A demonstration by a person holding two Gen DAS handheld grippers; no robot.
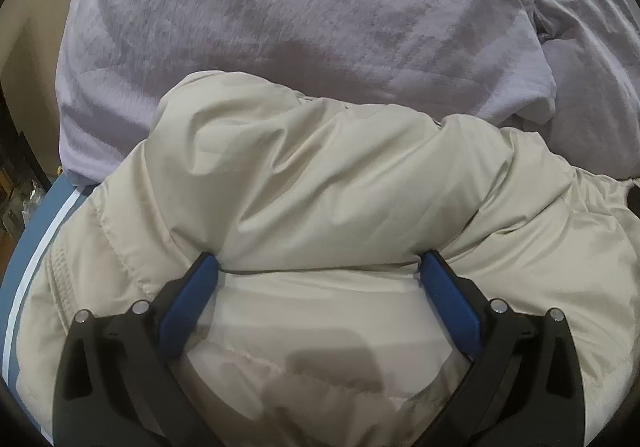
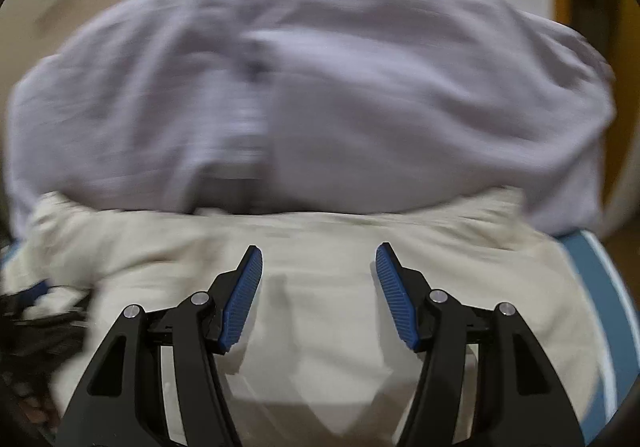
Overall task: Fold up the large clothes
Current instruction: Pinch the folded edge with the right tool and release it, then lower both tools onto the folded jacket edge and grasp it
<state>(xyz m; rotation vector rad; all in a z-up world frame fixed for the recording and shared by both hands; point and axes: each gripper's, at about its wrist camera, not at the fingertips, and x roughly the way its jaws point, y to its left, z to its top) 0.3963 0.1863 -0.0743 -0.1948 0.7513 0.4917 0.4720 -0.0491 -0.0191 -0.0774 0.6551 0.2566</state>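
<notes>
Cream padded jacket (image 1: 320,183): bunched and creased, lying nearest both cameras on a blue surface with a white stripe (image 1: 36,235). Lilac garment (image 1: 280,15): spread beyond the jacket, its near edge overlapped by the jacket (right wrist view is motion-blurred). Left gripper (image 1: 319,263): jaws spread wide, blue pads (image 1: 192,299) resting against a fold of the jacket, nothing clamped. Right gripper (image 2: 319,253): jaws apart above the jacket, holding nothing.
</notes>
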